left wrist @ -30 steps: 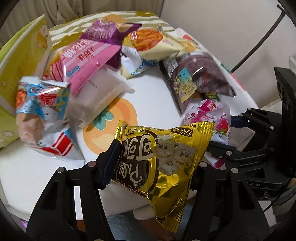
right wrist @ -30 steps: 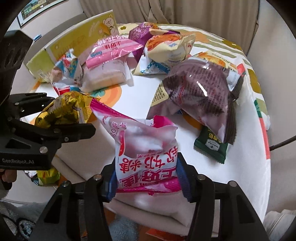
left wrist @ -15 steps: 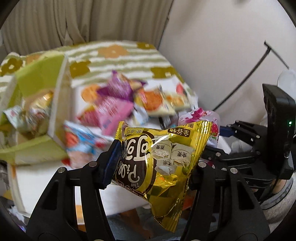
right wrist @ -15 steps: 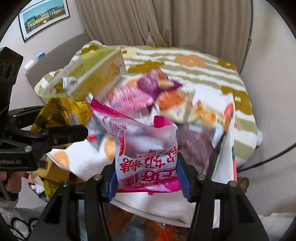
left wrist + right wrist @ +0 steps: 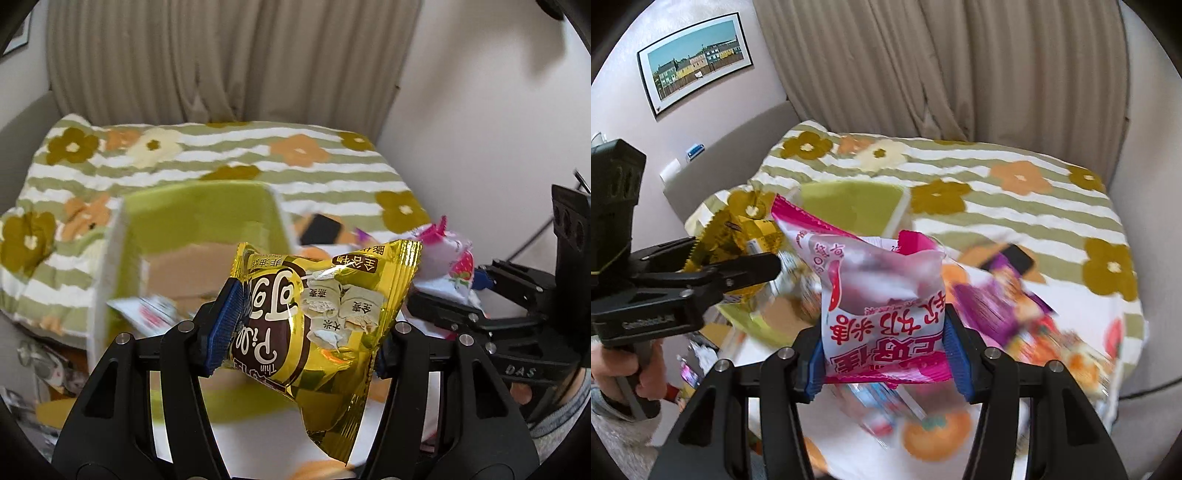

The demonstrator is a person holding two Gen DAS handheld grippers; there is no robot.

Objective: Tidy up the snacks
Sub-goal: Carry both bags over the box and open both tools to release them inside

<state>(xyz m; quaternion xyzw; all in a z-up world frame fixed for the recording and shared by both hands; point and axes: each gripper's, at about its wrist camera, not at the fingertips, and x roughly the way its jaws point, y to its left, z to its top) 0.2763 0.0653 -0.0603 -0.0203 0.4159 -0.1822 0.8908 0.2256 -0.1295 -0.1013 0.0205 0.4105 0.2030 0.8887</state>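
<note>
Before beige pleated curtains, a striped flowered blanket is lying behind the green cardboard box, while the left gripper is clamping a gold foil snack packet lying crosswise, and the right gripper is pinching an upright pink-and-white snack bag.

A gold bag, shiny foil with a brown panel and pictured wafer pieces, hangs off the table, pinched at its sides, its print upside down and its lower corner drooping. Beside it a pink bag (translucent white in the middle, red characters inverted, a strawberry printed on it) stands upright, clamped at its lower end. Behind both sits a green box, open-topped, with cardboard showing inside. More snack packets lie blurred on the table.
</note>
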